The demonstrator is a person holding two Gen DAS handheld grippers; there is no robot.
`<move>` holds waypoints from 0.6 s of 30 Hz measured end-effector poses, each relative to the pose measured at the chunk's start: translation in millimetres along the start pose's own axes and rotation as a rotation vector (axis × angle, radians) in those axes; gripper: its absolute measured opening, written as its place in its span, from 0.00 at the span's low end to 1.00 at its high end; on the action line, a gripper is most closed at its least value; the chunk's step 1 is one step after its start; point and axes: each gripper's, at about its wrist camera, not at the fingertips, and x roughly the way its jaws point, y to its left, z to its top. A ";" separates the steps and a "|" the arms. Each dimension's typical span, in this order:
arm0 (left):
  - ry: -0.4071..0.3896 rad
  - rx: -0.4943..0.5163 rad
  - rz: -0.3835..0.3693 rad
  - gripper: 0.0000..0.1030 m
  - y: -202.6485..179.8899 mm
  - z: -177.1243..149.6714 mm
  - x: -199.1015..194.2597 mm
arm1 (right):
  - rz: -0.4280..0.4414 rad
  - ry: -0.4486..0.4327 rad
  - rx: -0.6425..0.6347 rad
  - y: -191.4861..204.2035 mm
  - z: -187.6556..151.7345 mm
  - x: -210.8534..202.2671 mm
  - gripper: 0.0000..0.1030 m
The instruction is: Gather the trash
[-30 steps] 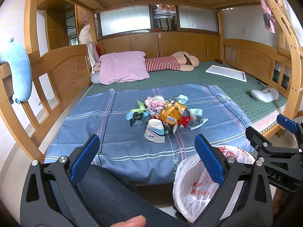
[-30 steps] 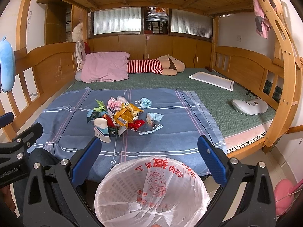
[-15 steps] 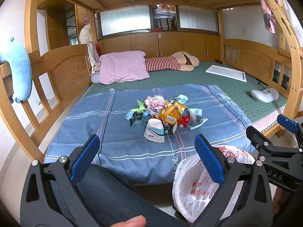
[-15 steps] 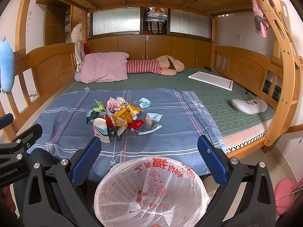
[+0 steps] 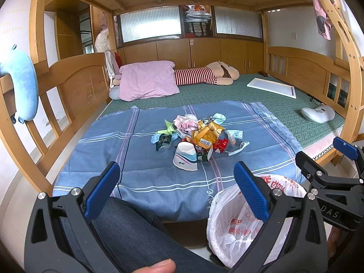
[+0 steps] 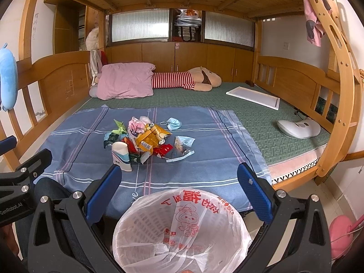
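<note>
I see my left claw (image 5: pixel 176 190) and right claw (image 6: pixel 178 192) both released, empty, near the white bag-lined bin (image 6: pixel 179 229); the colourful wrapper pile (image 5: pixel 198 134) sits on the blue striped bedsheet (image 5: pixel 141 173).

Bed (image 5: pixel 261 104) carries blue cloth (image 5: pixel 141 159), pillow (image 5: pixel 147 83), plush (image 5: pixel 204 76).

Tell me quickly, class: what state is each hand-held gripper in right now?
Left hand-held gripper: open, holding nothing.
Right hand-held gripper: open, holding nothing.
</note>
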 end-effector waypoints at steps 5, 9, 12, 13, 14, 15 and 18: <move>0.001 0.000 0.000 0.97 0.2 0.1 0.2 | -0.001 0.003 0.001 0.2 -0.4 0.0 0.97; -0.003 0.001 0.004 0.97 0.1 -0.5 0.2 | 0.000 0.005 0.005 -1.1 -0.2 -0.5 0.97; -0.002 0.001 0.003 0.97 -0.1 -1.0 0.1 | 0.001 0.005 0.004 -1.2 -0.1 -0.3 0.97; -0.001 0.001 0.003 0.97 -0.1 -1.6 0.1 | 0.000 0.006 0.004 -1.1 -0.2 -0.4 0.97; 0.000 0.002 0.003 0.97 -0.1 -2.4 0.1 | 0.000 0.006 0.004 -1.1 -0.2 -0.6 0.97; 0.001 0.002 0.003 0.97 0.0 -2.9 0.3 | 0.000 0.006 0.004 -1.1 -0.1 -0.4 0.97; 0.001 0.002 0.002 0.97 0.1 -3.7 0.6 | 0.000 0.006 0.004 -1.0 -0.2 -0.4 0.97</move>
